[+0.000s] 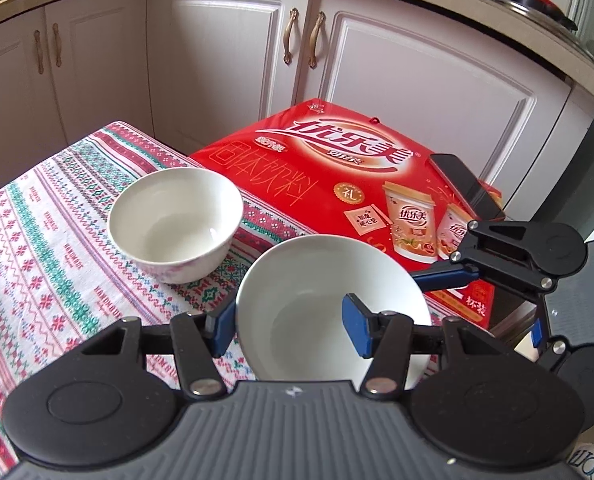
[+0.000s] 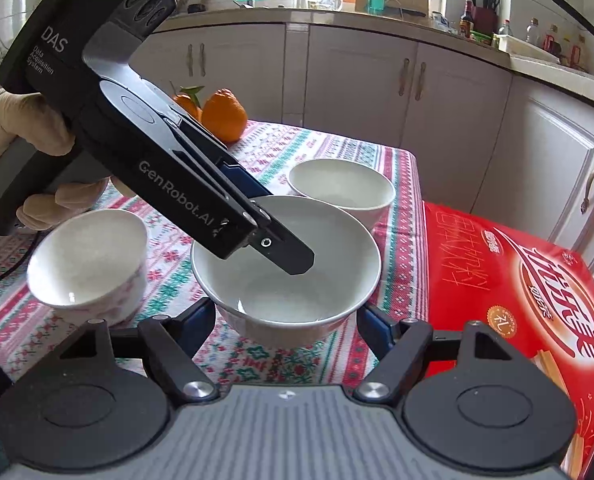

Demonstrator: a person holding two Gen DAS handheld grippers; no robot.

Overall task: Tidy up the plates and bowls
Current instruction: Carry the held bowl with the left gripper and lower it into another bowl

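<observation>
Setting: a kitchen with white cabinets; a table (image 2: 257,360) under a patterned cloth.
Held bowl (image 2: 285,264): pinched by its rim at 9 o'clock, tilted.
Left gripper (image 1: 293,326): fingers clamped on that wall.
Right gripper (image 2: 285,320): fingers spread wide beside its base, touching nothing.
Risk: slippage from a one-sided pinch; a knock against the far bowl (image 2: 341,188) at 1 o'clock.

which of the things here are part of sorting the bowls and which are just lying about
Job:
- held bowl, gripped by left hand-held gripper
- far bowl
- patterned bowl
- right hand-held gripper

Lying about:
- red drink box
- phone
- oranges
- tablecloth
</observation>
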